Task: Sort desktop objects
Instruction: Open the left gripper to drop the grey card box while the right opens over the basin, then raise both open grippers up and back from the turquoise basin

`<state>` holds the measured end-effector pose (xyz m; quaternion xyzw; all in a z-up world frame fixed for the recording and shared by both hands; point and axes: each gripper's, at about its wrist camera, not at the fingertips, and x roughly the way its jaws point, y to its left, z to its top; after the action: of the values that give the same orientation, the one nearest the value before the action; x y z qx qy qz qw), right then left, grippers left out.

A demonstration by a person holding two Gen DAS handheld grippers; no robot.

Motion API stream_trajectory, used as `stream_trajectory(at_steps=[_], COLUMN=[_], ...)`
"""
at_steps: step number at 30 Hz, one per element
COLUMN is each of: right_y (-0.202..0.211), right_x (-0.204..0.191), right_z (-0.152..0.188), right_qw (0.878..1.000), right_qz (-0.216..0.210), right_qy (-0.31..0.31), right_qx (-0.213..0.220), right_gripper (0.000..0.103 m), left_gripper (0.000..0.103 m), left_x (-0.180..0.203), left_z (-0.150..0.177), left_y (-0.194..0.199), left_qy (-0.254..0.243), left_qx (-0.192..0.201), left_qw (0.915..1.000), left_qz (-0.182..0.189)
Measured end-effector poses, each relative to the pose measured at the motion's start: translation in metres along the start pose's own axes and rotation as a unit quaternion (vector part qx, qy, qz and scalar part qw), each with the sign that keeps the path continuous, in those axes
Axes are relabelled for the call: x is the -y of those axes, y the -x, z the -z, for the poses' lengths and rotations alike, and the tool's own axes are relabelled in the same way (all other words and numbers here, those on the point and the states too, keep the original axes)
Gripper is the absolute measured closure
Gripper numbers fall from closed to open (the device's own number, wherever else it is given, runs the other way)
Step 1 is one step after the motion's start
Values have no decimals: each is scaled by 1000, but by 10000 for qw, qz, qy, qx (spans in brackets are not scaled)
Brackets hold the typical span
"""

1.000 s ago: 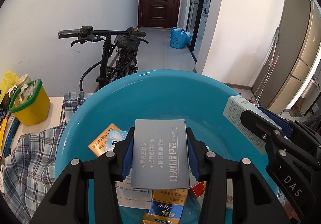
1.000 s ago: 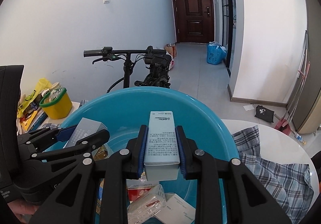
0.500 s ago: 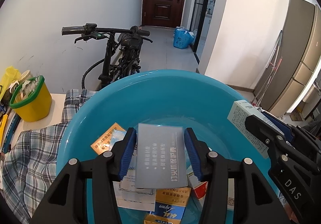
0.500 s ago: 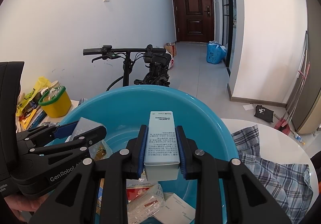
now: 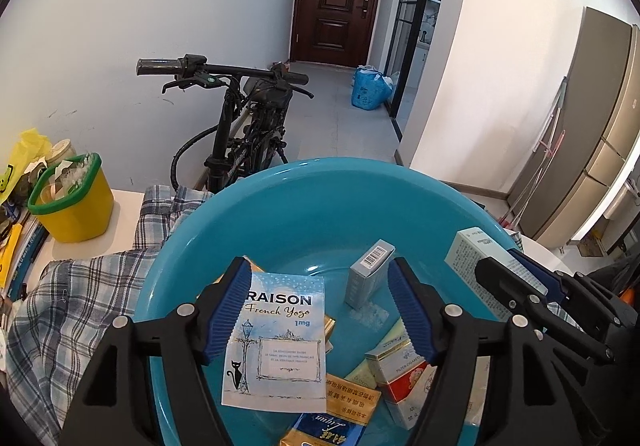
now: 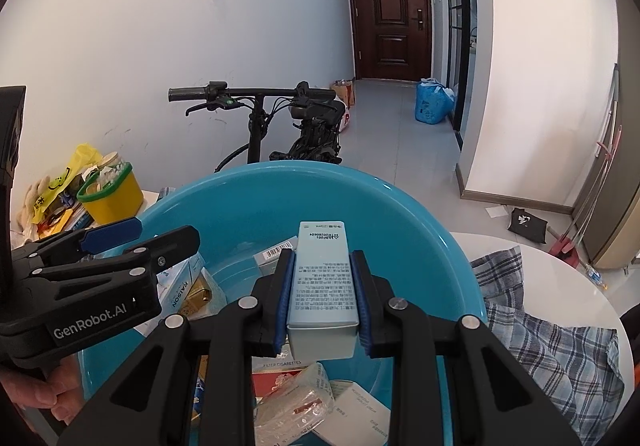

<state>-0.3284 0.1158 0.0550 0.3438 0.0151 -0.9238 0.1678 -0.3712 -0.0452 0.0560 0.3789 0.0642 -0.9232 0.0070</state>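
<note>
The gold-and-blue pack point(image 5: 326, 436) is cut off by the near edge. The red-and-white cigarette pack point(image 6: 276, 376) lies partly hidden under the pale blue box point(image 6: 323, 286).

"RAISON French Yogo" on pale-blue packet point(image 5: 276, 338).

Blue basins: one point(image 5: 280, 206), holding the packs.
Claws: two — left claw point(image 5: 316, 310), its jaws opening with nothing pressed between them; right claw point(image 6: 322, 300), clamped on a pale tall box point(image 6: 322, 278).
Grey boxes with a barcode: one point(image 5: 366, 278), standing tilted in the basin.
RAISON packs: one point(image 5: 280, 342).
Red-and-white cigarette packs: one point(image 5: 400, 370).
Gold packs: at least two in the left wrist view; others partly hidden.
Yellow buckets with a green rim: one point(image 5: 76, 202).
Plaid cloths: one point(image 5: 80, 286), on the worktop point(image 6: 560, 274).
Bicycles: one point(image 5: 244, 134).
Blue bags on the floor: one point(image 5: 368, 90).
Doors: one point(image 5: 340, 2).
</note>
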Motion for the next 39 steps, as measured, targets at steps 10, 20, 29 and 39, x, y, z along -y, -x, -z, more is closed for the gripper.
stream_trajectory(at_steps=[10, 20, 29, 39], right_y=[-2, -2, -1, 0], right_x=[1, 1, 5, 8], right_z=[1, 1, 1, 0], right_qw=[10000, 10000, 9999, 9999], right_qz=[0, -2, 11, 123], right_qy=[-4, -3, -103, -62], right_qx=[-34, -40, 3, 32], right_gripper=[77, 77, 65, 54], left_gripper=[27, 27, 27, 27], left_x=[-2, -2, -3, -1], left_z=[-1, -1, -2, -2], left_y=[3, 3, 4, 4], left_qy=[7, 1, -52, -65], left_qx=[53, 54, 57, 53], left_qw=[10000, 10000, 10000, 9999], left_qz=[-33, -29, -56, -59])
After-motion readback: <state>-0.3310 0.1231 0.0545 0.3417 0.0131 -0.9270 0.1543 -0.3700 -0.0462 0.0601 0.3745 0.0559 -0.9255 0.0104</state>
